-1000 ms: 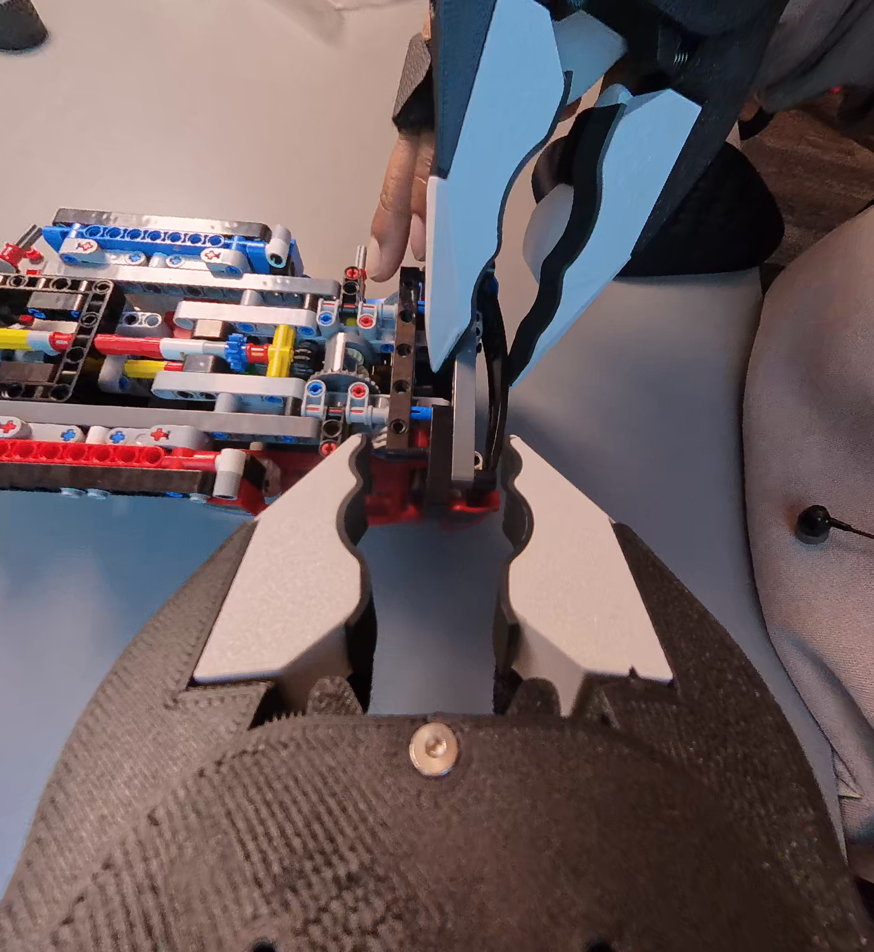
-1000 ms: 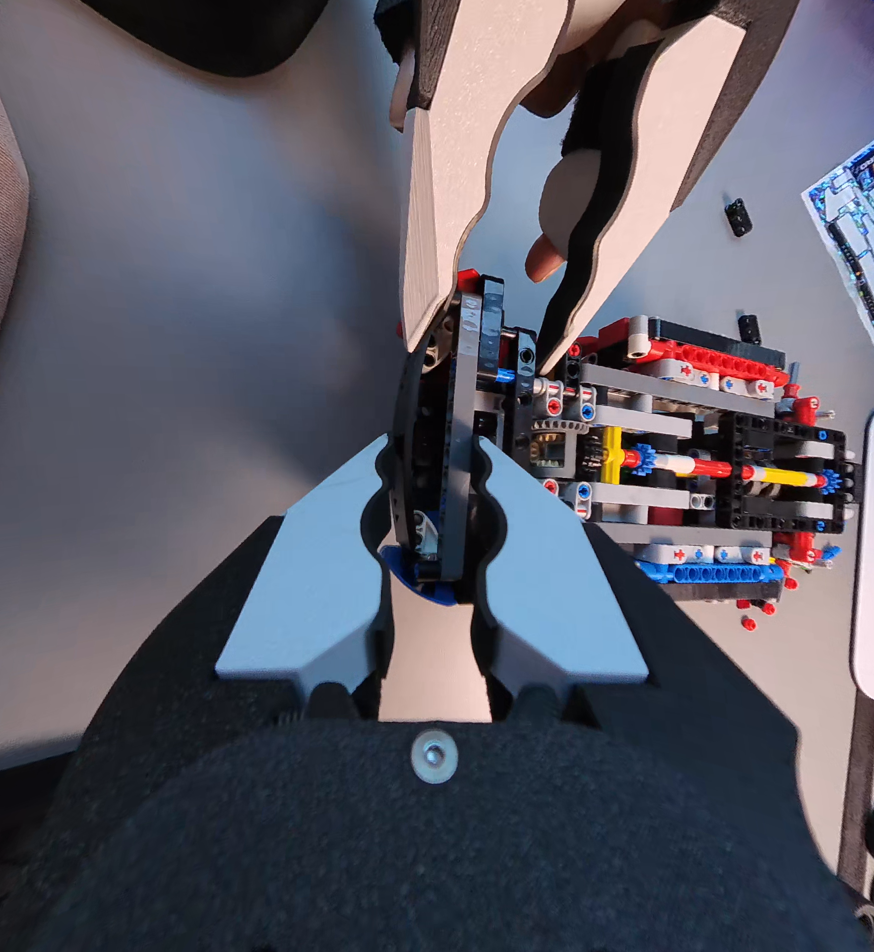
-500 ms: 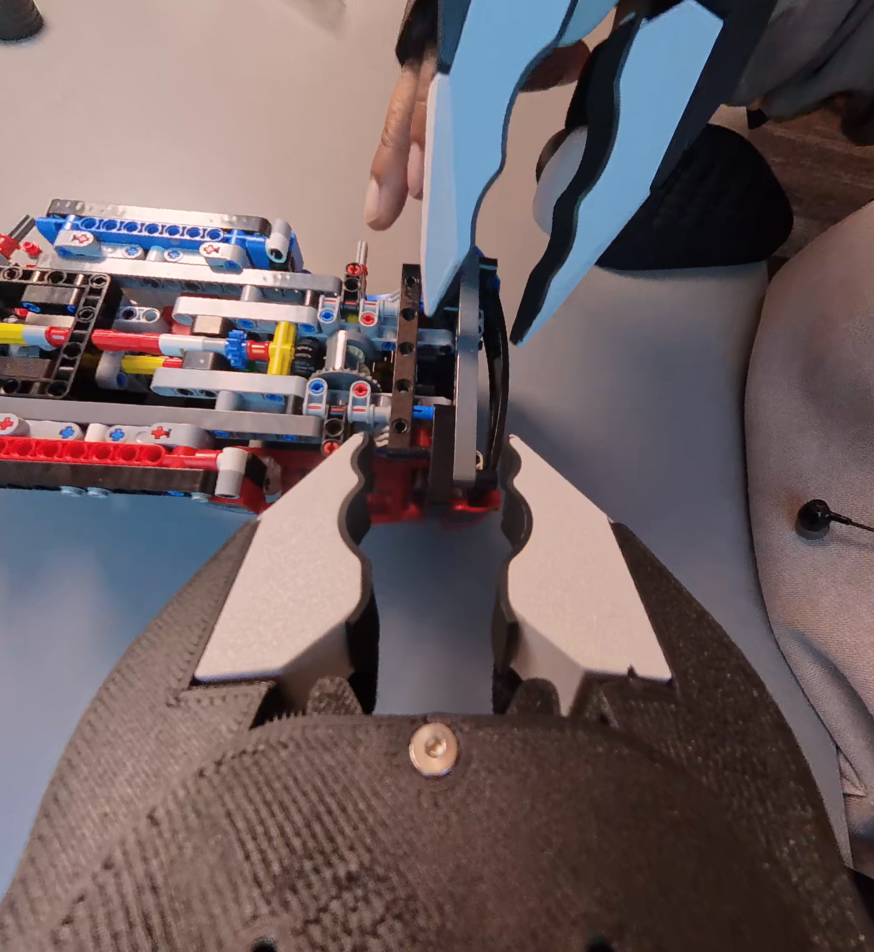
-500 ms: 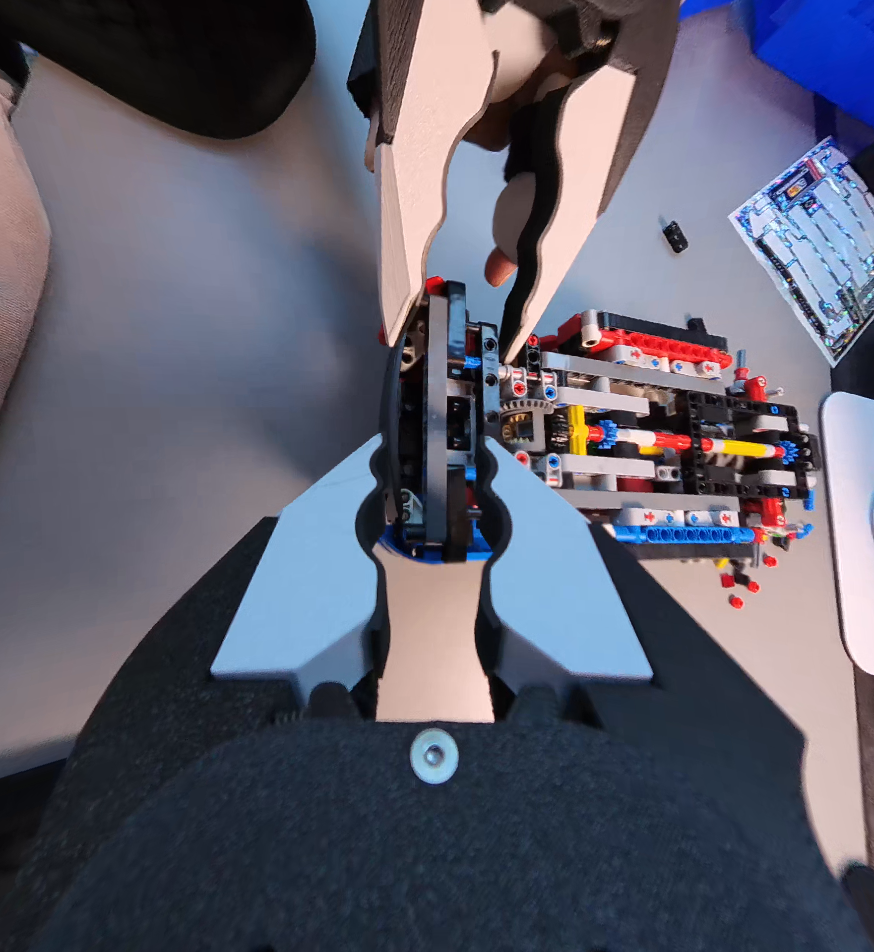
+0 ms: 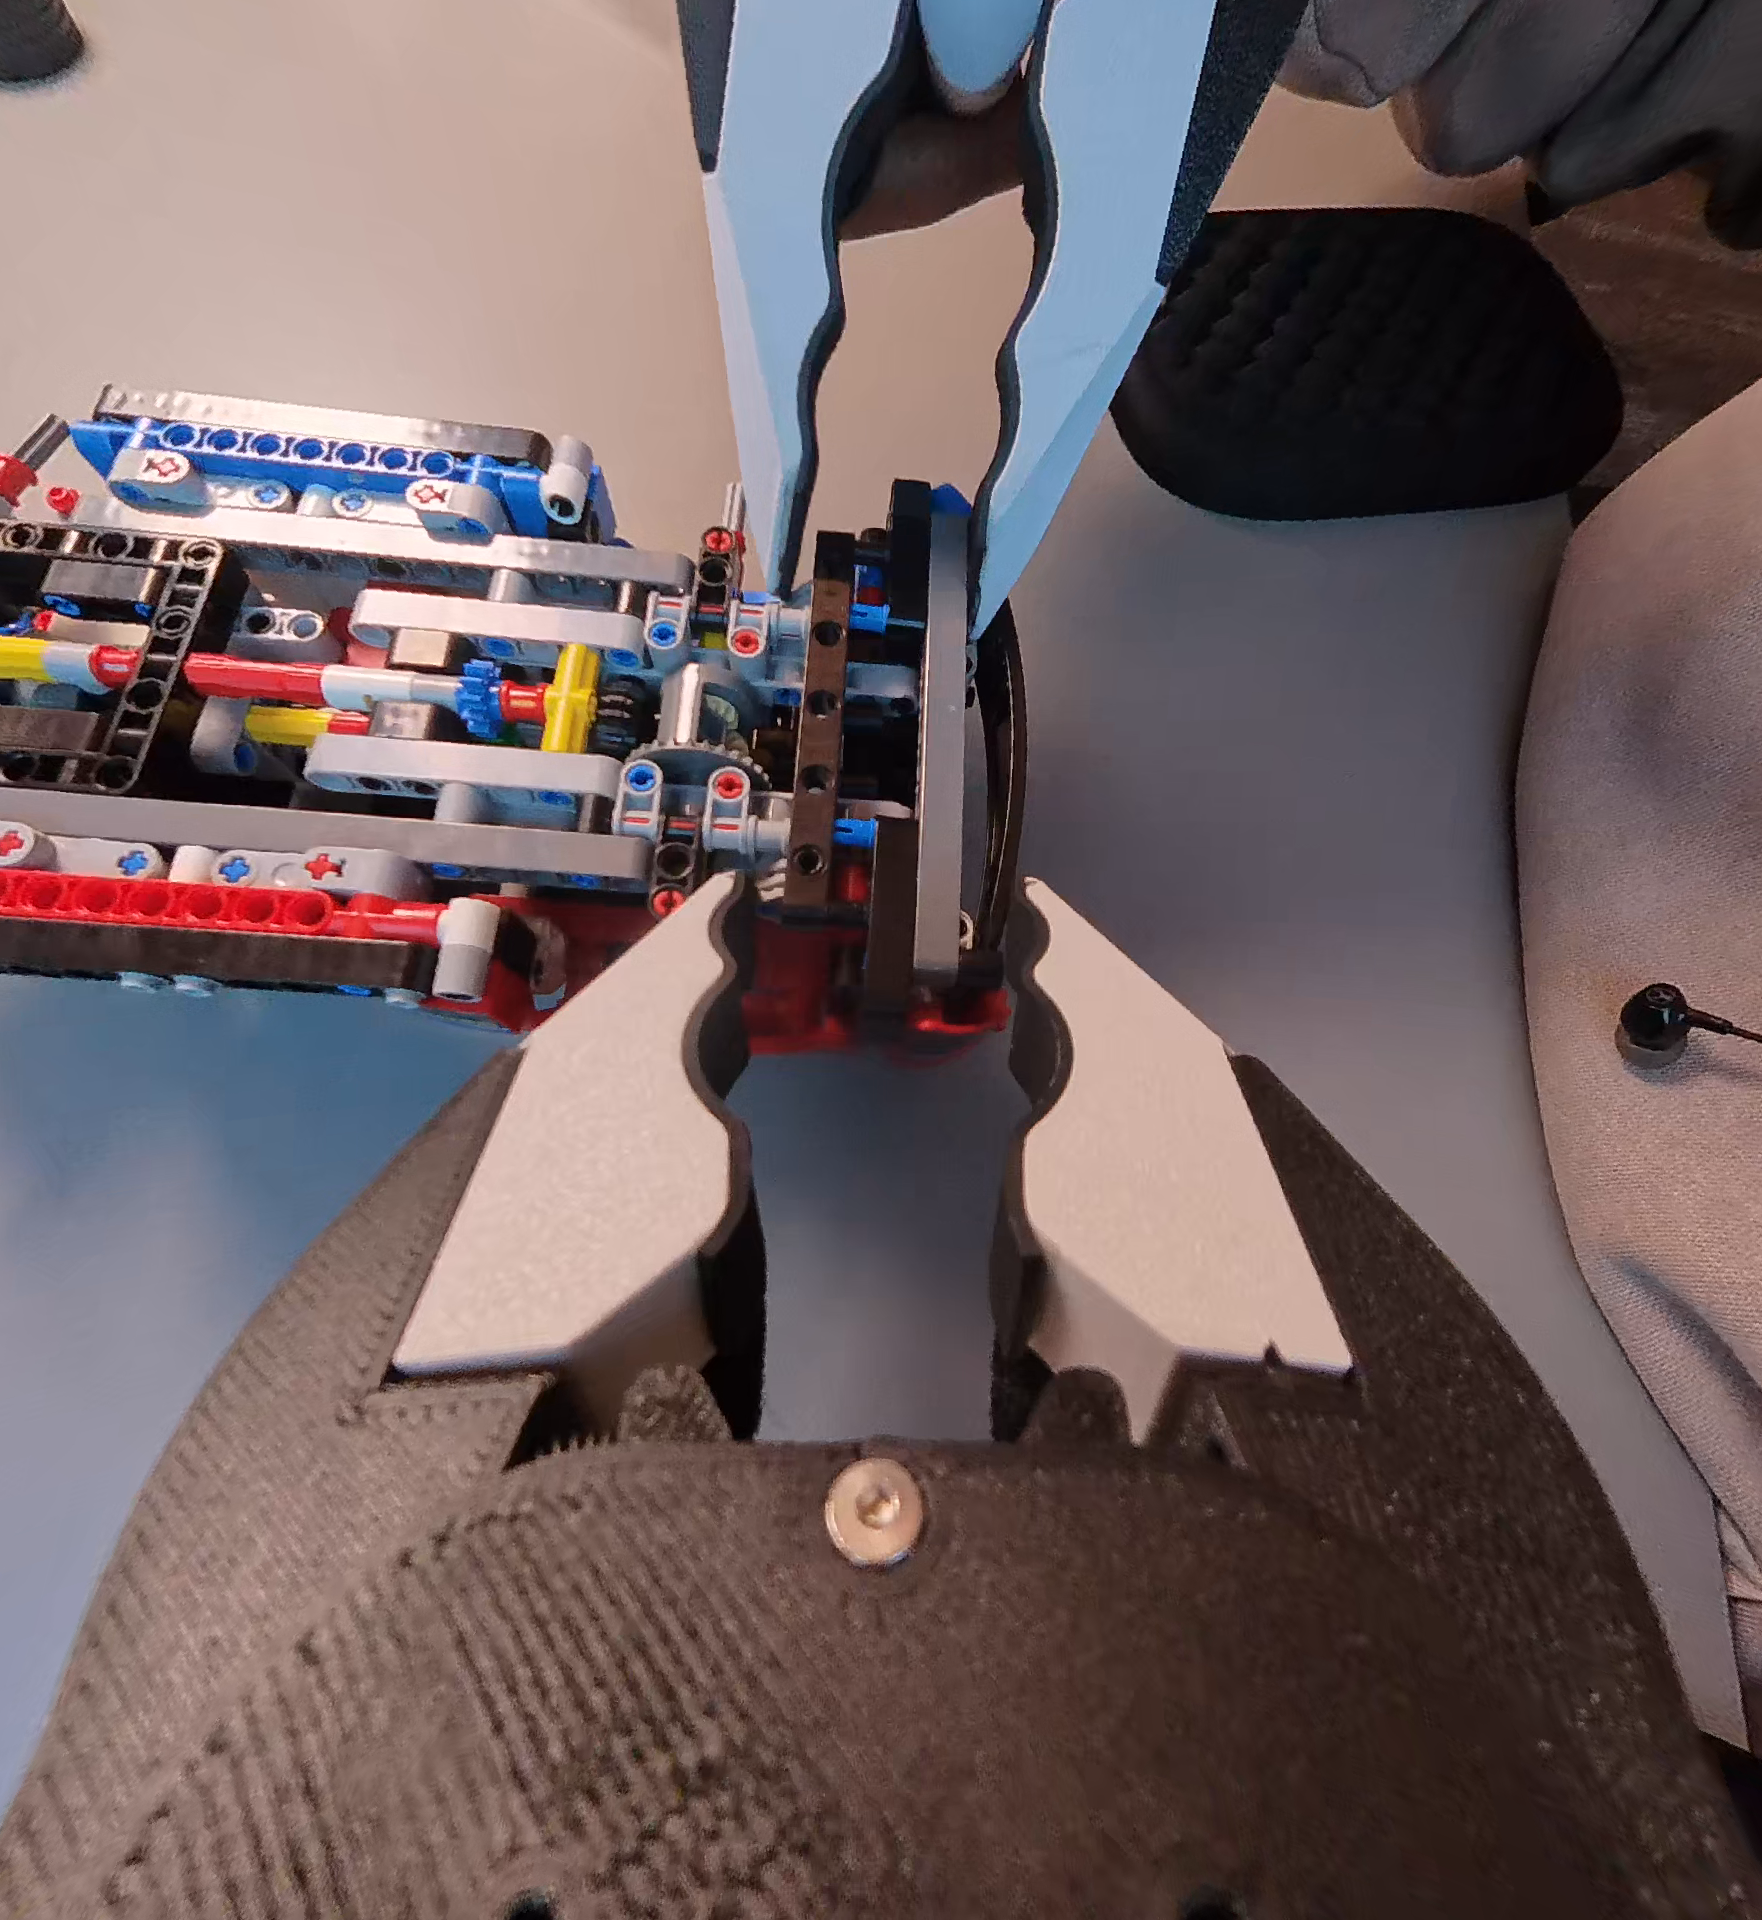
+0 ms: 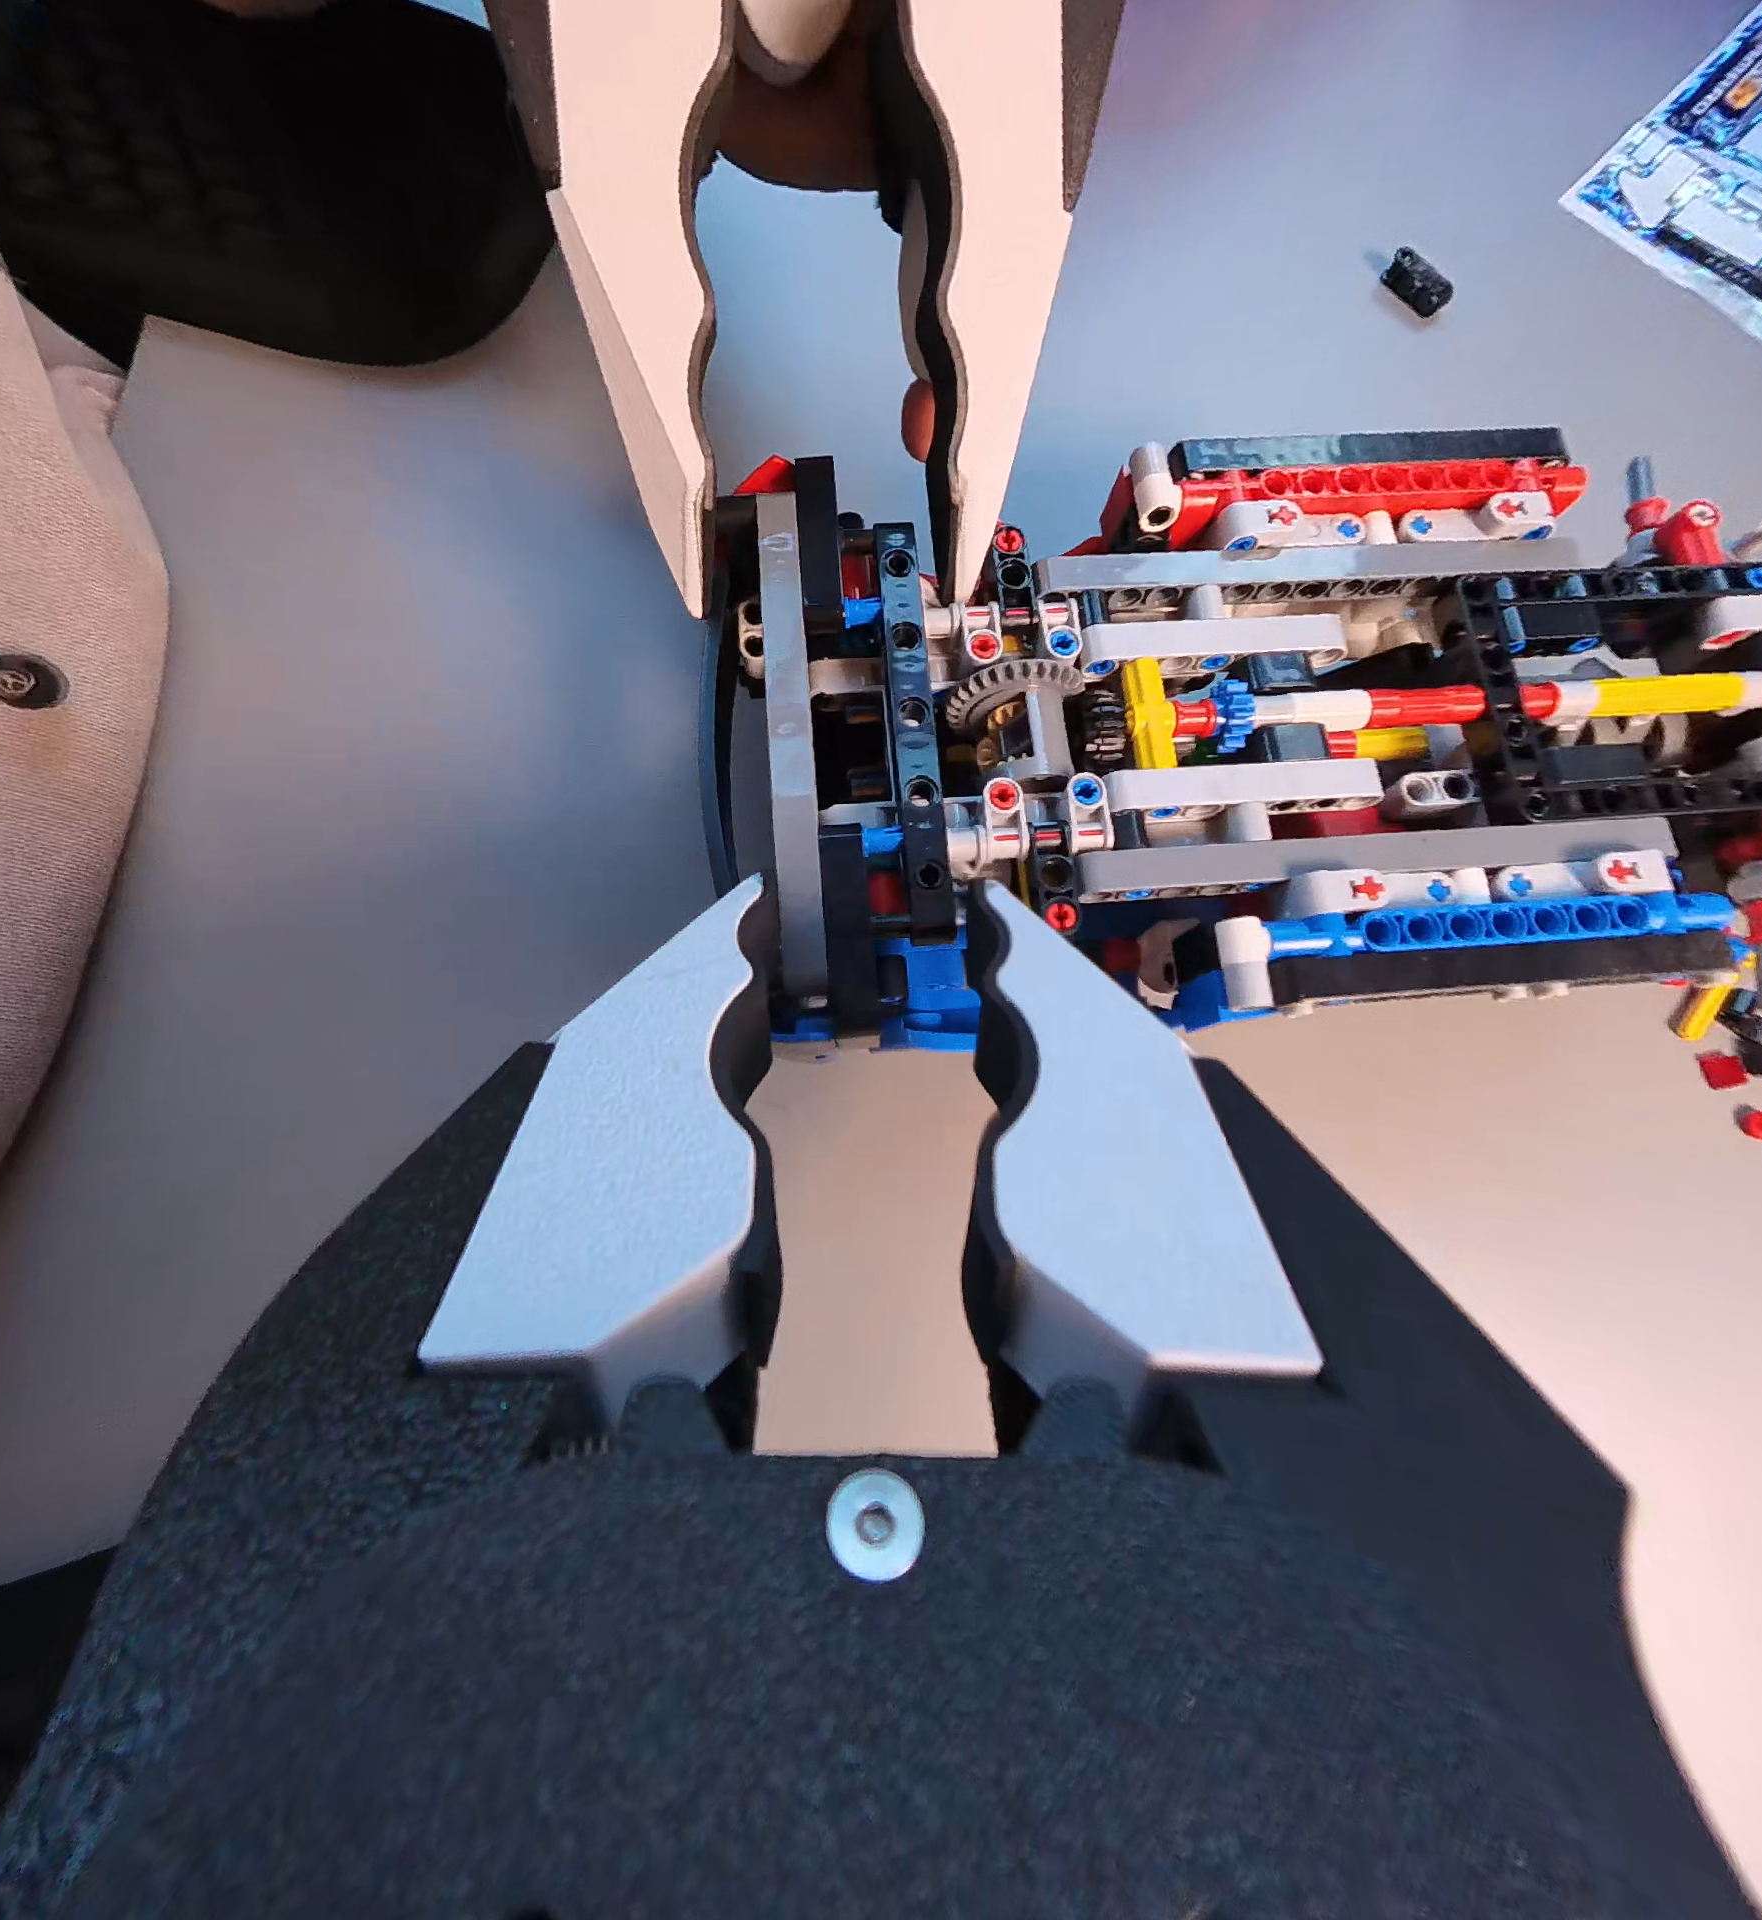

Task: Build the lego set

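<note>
On the pale counter (image 5: 233, 1195) the lego chassis (image 5: 357, 717) lies lengthwise. From the near side, the left tongs (image 5: 872, 914) straddle its grey-disc end (image 5: 934, 727), tips against the red corner, jaws parted around it. From the far side the right tongs (image 5: 882, 582) close in on the same end at the blue corner, likewise spread. Loose red pins (image 6: 1760, 1101) and a sticker sheet (image 6: 1729, 177) lie beyond.

Both tongs (image 5: 872, 914) (image 6: 872, 914) flank the lego chassis (image 6: 1272, 727) end; table (image 6: 389, 727) beyond lies open.
</note>
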A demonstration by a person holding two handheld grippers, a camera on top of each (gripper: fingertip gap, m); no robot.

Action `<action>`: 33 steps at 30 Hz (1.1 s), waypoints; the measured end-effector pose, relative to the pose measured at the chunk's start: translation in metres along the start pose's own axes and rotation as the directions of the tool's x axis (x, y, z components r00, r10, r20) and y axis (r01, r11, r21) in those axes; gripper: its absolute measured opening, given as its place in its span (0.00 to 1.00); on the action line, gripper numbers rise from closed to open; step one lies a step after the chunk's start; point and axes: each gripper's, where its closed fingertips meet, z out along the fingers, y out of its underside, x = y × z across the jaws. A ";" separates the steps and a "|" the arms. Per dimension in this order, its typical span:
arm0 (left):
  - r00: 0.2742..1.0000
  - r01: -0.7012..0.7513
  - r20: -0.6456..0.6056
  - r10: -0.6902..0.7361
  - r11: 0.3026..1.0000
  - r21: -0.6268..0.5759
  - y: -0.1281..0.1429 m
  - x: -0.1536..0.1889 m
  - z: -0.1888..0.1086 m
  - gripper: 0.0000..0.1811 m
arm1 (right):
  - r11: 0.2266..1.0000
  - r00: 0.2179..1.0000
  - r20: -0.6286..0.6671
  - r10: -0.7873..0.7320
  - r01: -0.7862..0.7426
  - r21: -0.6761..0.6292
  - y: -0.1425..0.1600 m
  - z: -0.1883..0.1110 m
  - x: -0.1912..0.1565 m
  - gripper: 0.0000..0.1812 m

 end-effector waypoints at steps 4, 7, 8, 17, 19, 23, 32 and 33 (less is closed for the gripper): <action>1.000 0.006 0.004 -0.006 1.000 0.013 0.000 -0.001 0.000 0.26 | 1.000 1.000 0.010 -0.015 0.015 -0.004 0.000 0.000 0.001 0.17; 1.000 0.016 0.000 -0.016 0.999 0.029 -0.002 -0.001 0.000 0.26 | 1.000 1.000 0.011 0.006 -0.006 0.012 -0.001 -0.002 0.003 0.17; 1.000 0.021 -0.004 -0.021 0.999 0.030 -0.002 -0.001 -0.001 0.26 | 1.000 1.000 0.007 0.008 -0.008 0.014 -0.002 -0.002 0.003 0.17; 0.995 0.095 -0.014 -0.094 0.995 0.015 -0.005 -0.007 -0.002 0.21 | 1.000 1.000 -0.001 0.011 -0.011 0.021 -0.003 -0.001 0.003 0.17; 0.998 0.066 0.002 -0.066 0.998 -0.022 -0.004 -0.007 -0.002 0.20 | 1.000 1.000 -0.004 0.015 -0.015 0.021 -0.003 -0.001 0.003 0.17; 0.998 -0.056 0.037 0.060 0.993 -0.104 -0.003 -0.007 0.000 0.19 | 1.000 1.000 -0.010 0.009 -0.009 0.022 -0.002 0.000 0.004 0.17; 0.990 -0.136 0.020 0.140 0.980 -0.143 -0.001 -0.008 0.001 0.16 | 0.999 1.000 -0.006 -0.014 0.014 0.048 -0.001 0.002 0.003 0.16; 0.990 -0.138 0.021 0.143 0.980 -0.145 0.000 -0.007 0.003 0.16 | 0.999 1.000 -0.007 -0.020 0.020 0.045 0.001 0.003 0.003 0.16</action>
